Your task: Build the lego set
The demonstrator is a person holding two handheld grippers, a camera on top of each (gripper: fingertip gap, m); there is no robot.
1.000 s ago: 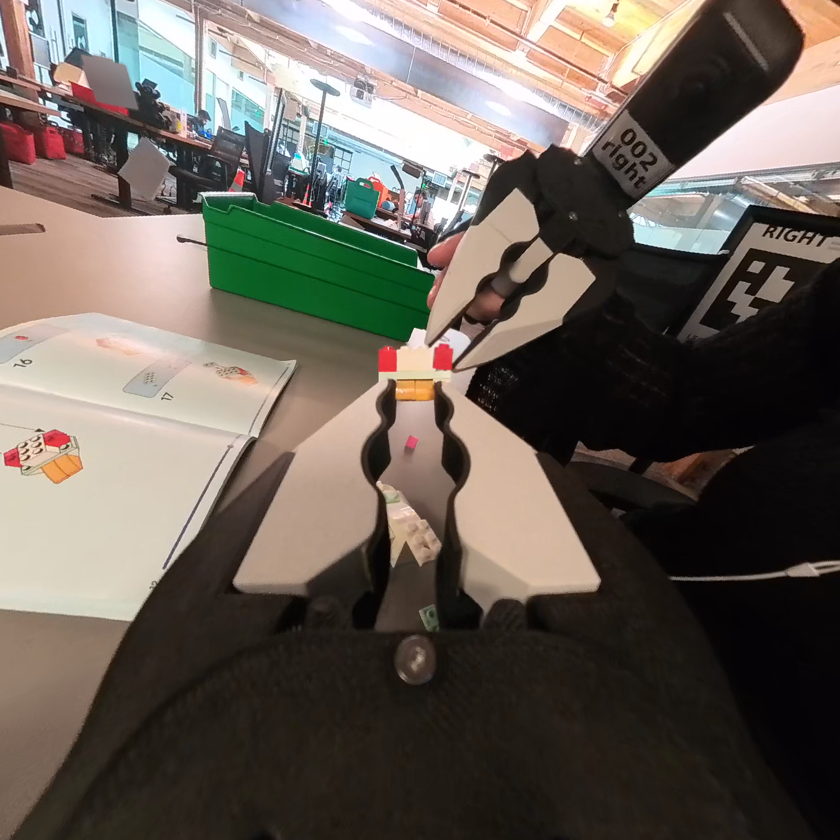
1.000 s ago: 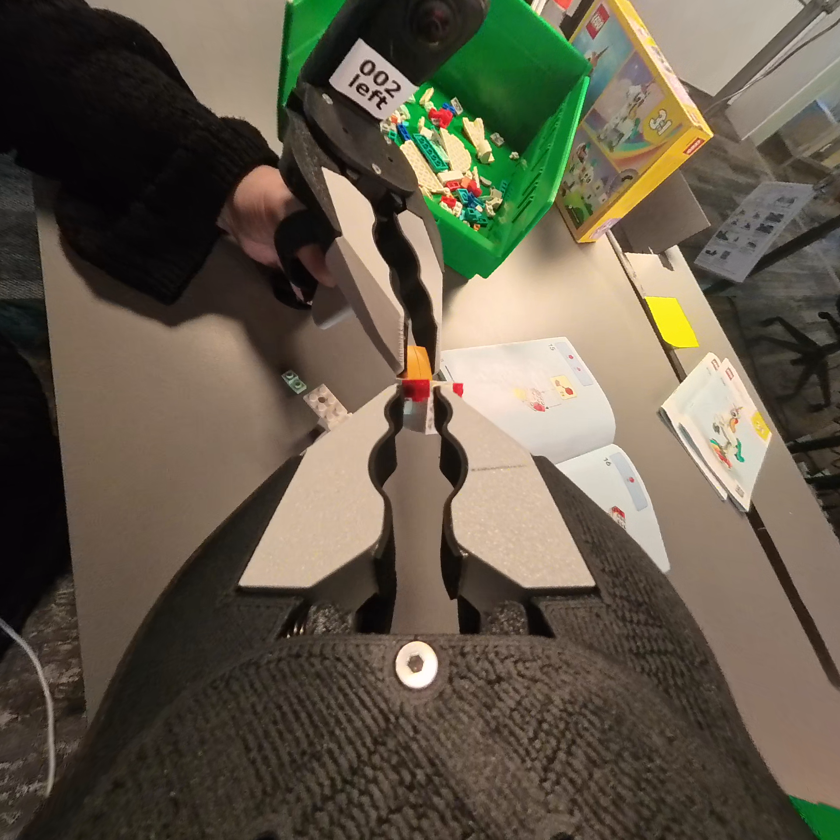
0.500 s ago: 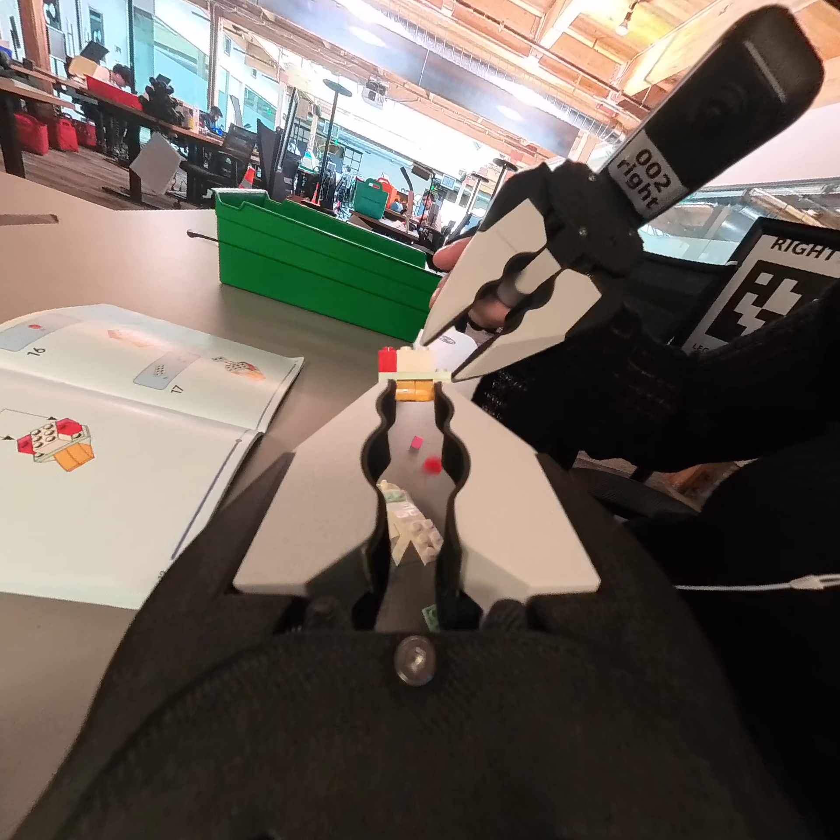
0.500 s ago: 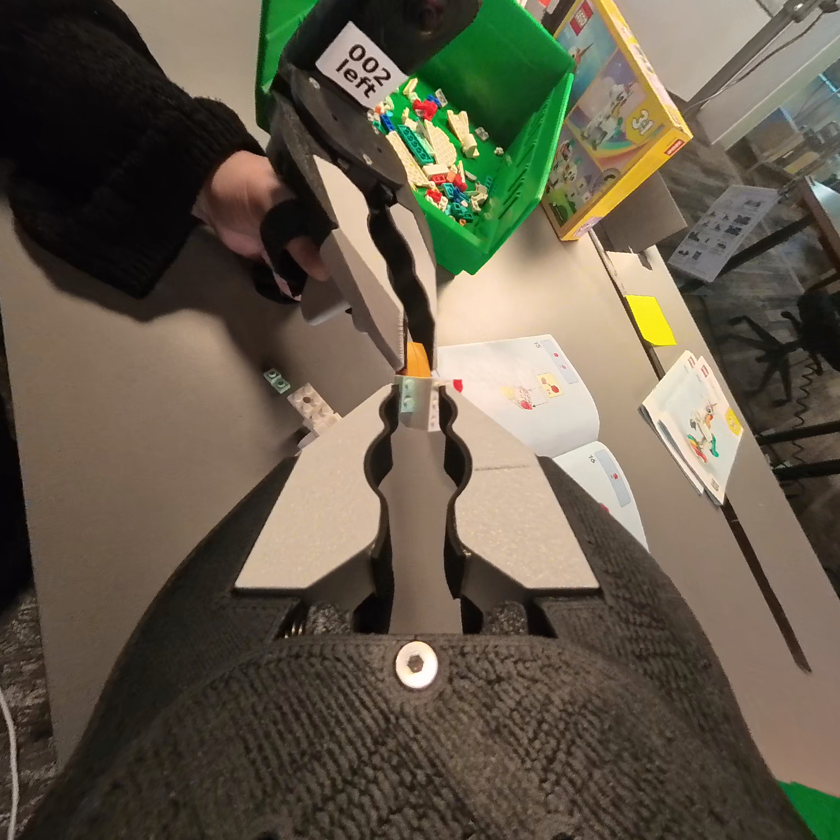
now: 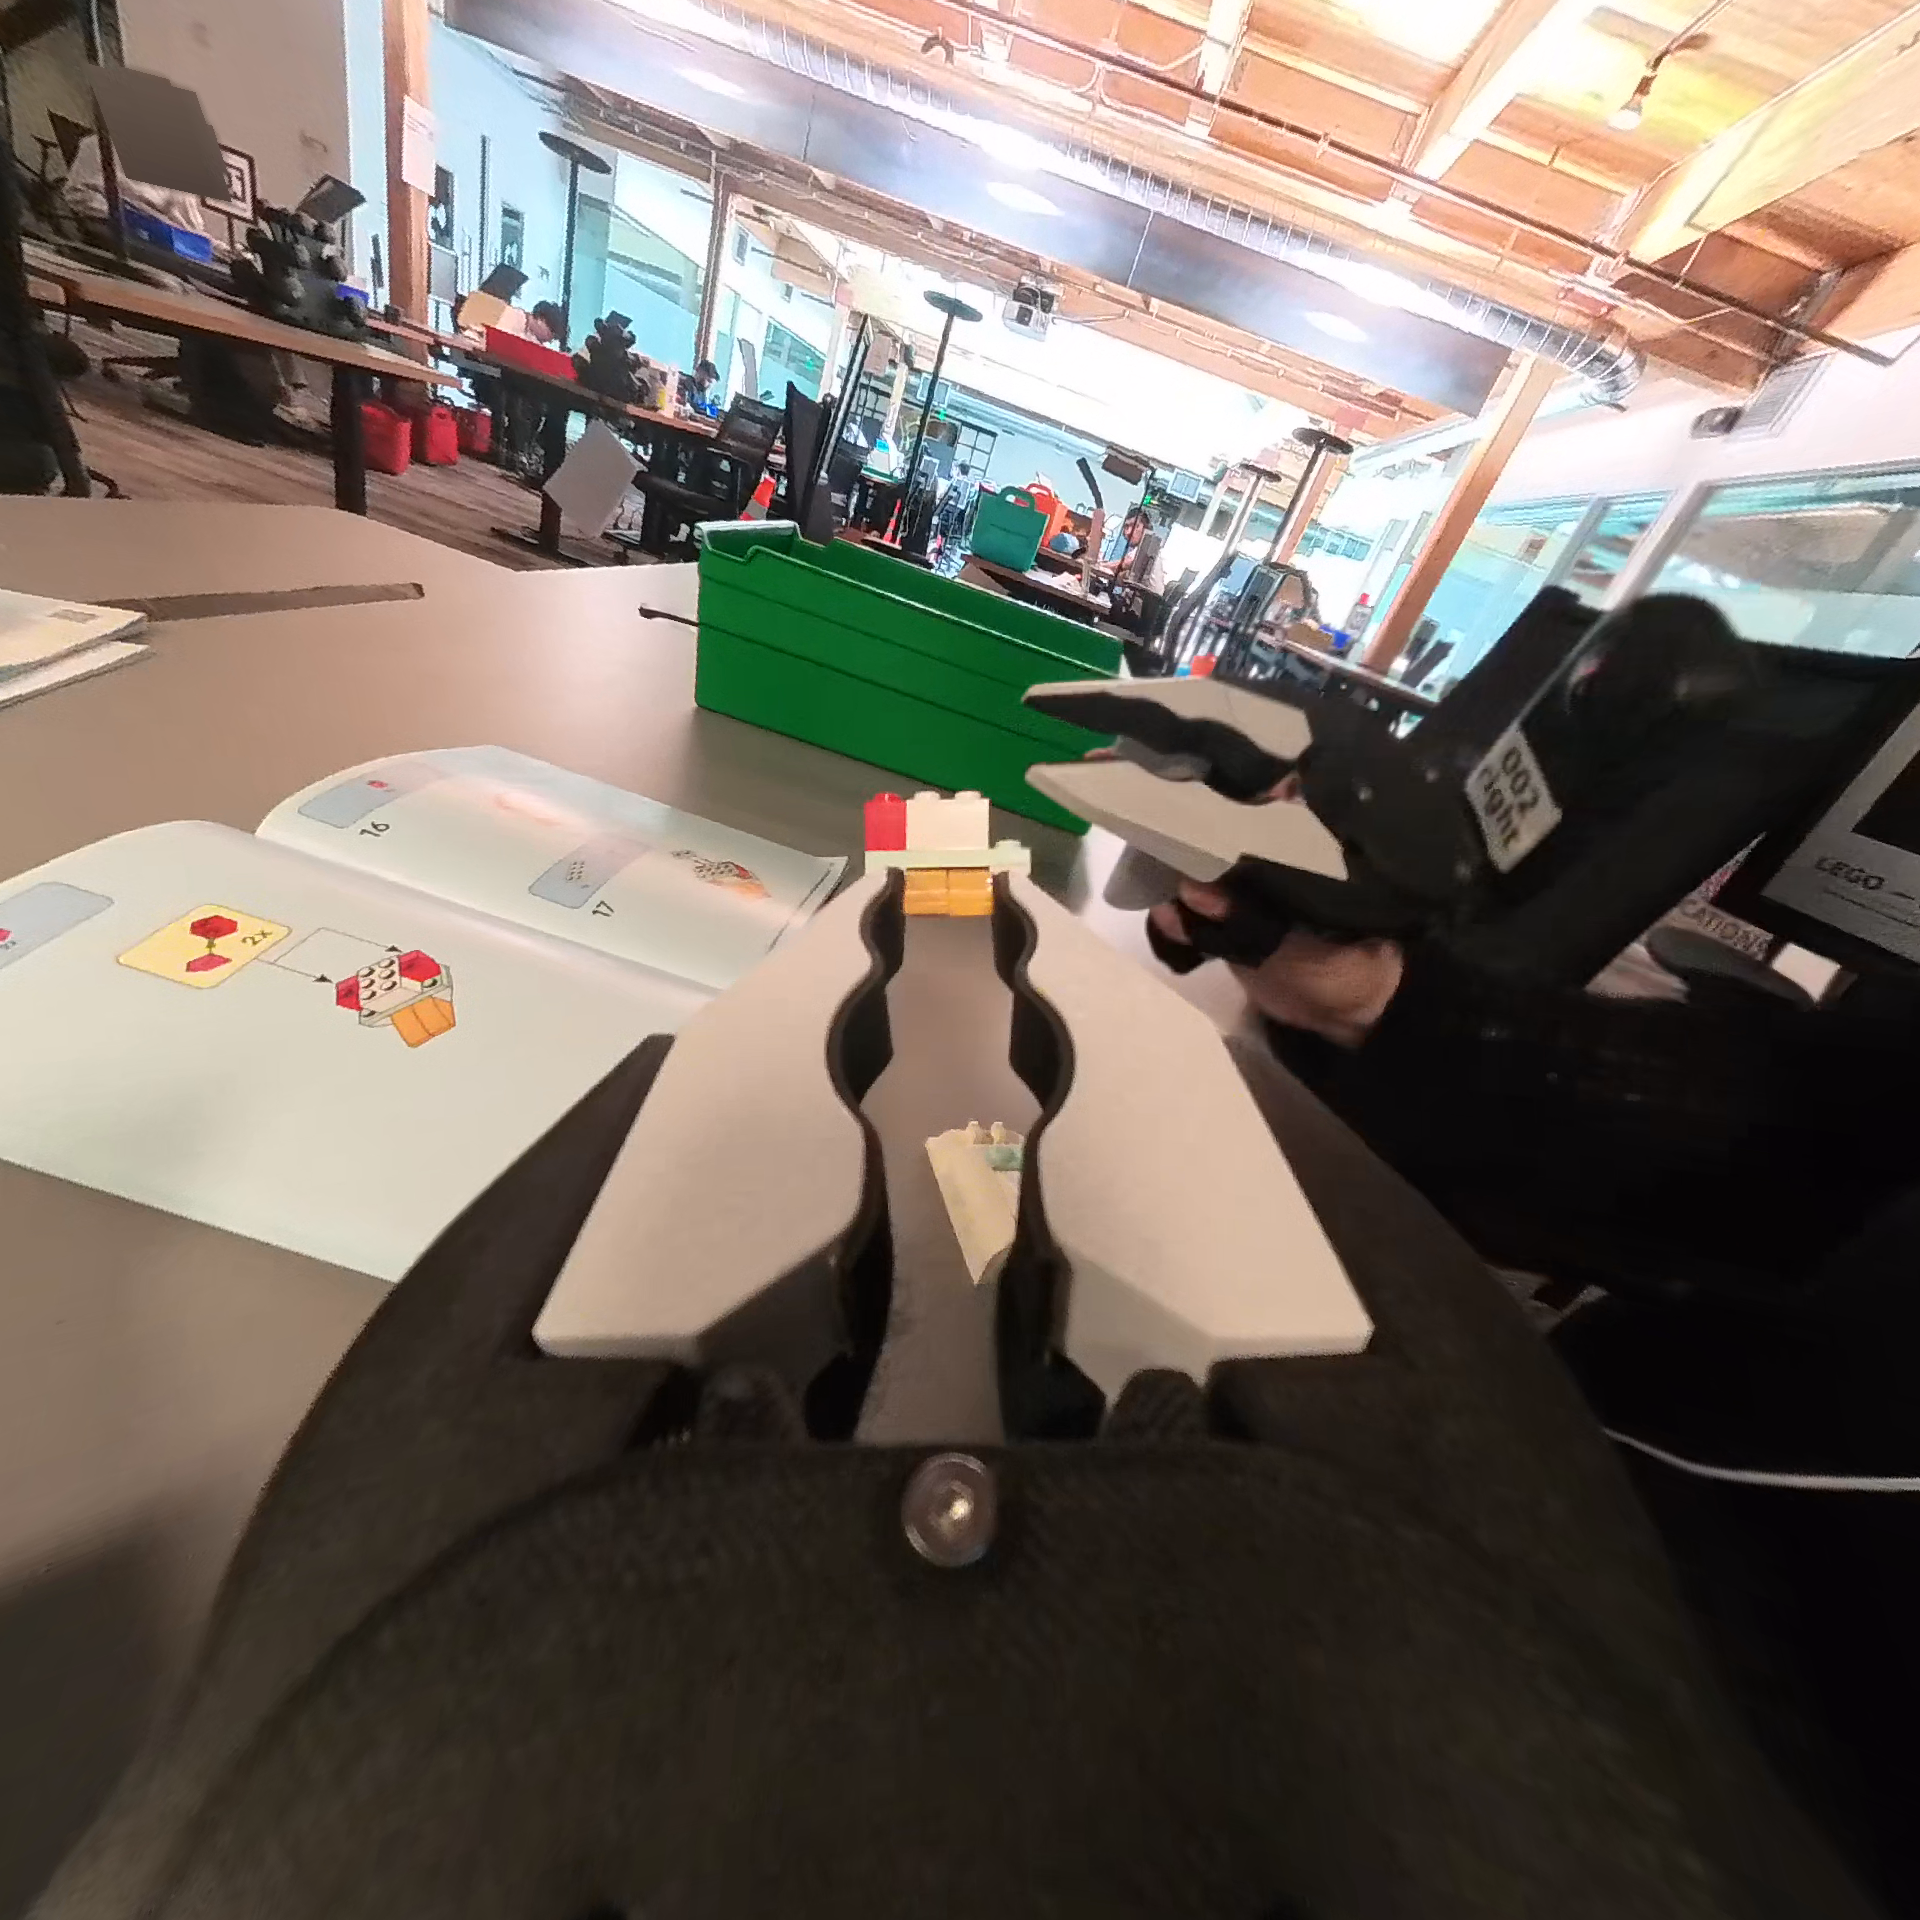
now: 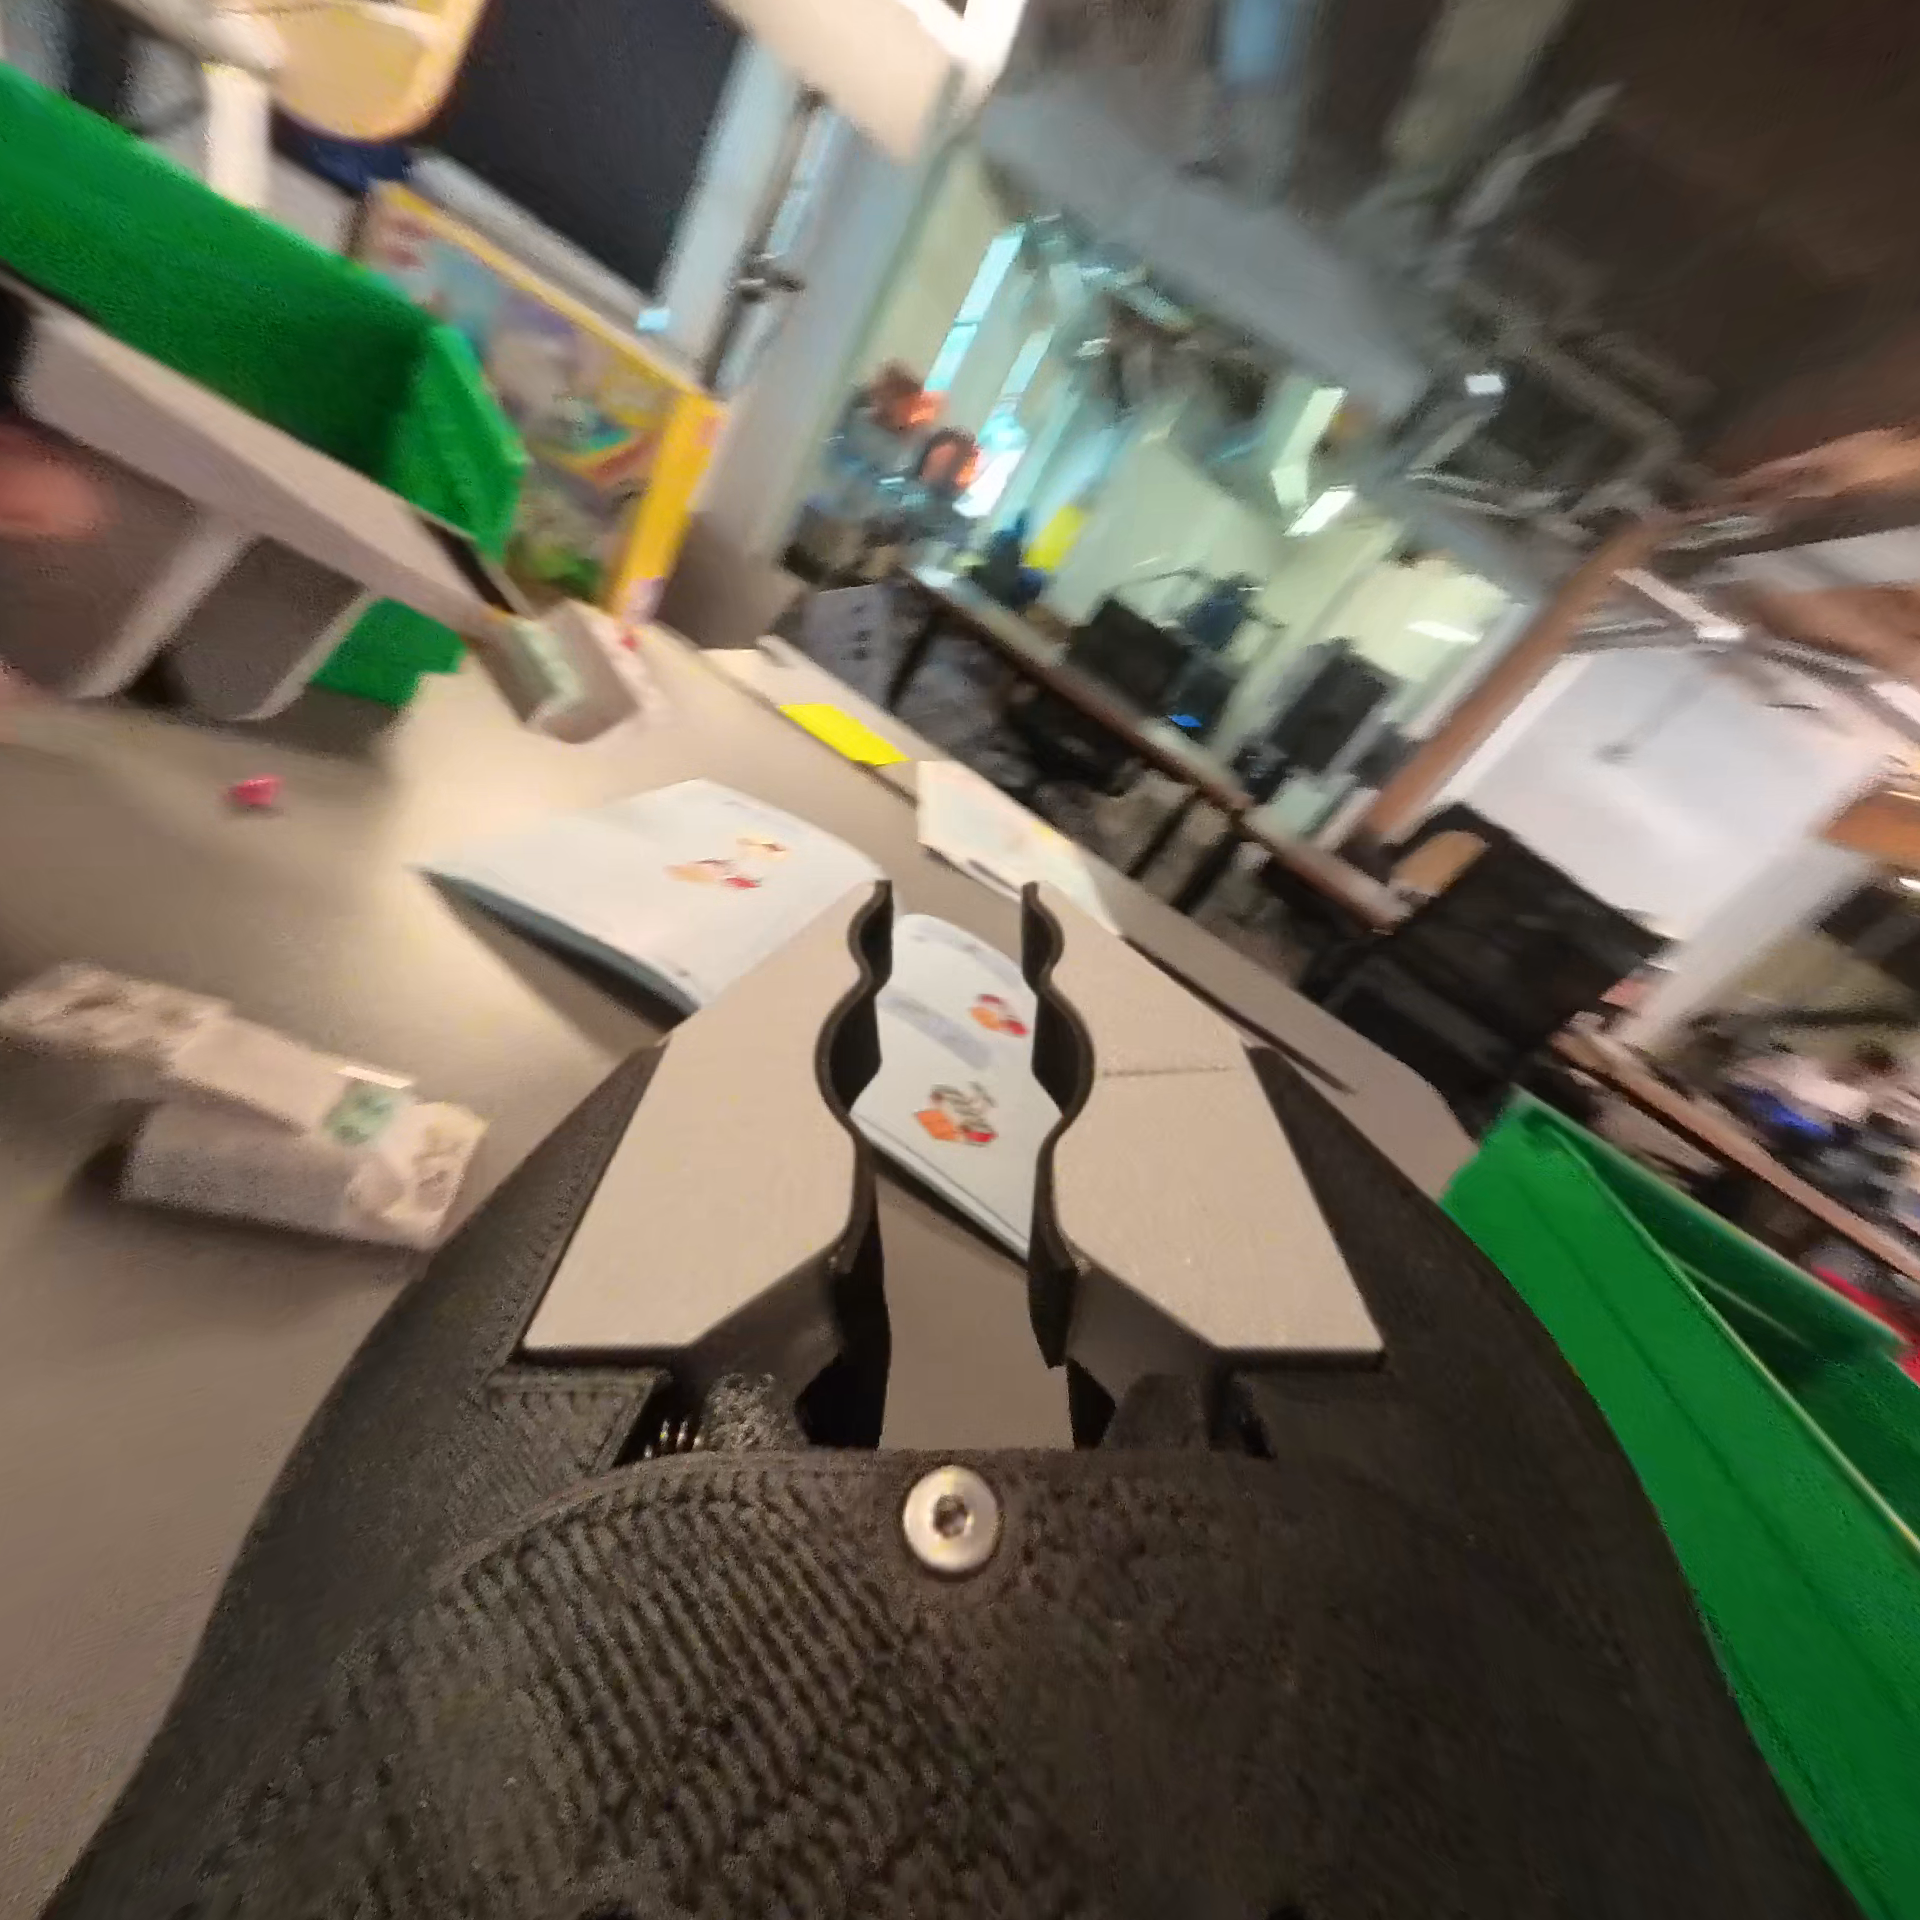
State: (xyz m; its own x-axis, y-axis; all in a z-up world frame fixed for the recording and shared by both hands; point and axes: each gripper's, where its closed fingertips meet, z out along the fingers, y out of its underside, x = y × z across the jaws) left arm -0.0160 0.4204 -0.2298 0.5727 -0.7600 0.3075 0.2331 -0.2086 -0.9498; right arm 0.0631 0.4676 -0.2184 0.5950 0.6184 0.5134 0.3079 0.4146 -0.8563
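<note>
1. The left gripper (image 5: 945, 883) is clamped on the small brick assembly (image 5: 943, 857) by its orange base; a white brick and one red brick sit on top, held above the grey table (image 5: 468, 665).
2. The right gripper (image 6: 956, 904) is slightly parted and holds nothing.
3. Judged step: fetch the loose red piece (image 6: 252, 792) lying toward the table's left edge and press it down squarely, keeping the assembly level.
4. Count: two green bins (image 5: 894, 665), one open instruction booklet (image 5: 364, 987).

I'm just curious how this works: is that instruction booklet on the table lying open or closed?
Open. The instruction booklet lies flat on the grey table, two facing pages spread either side of a centre fold, printed build steps showing.
</note>
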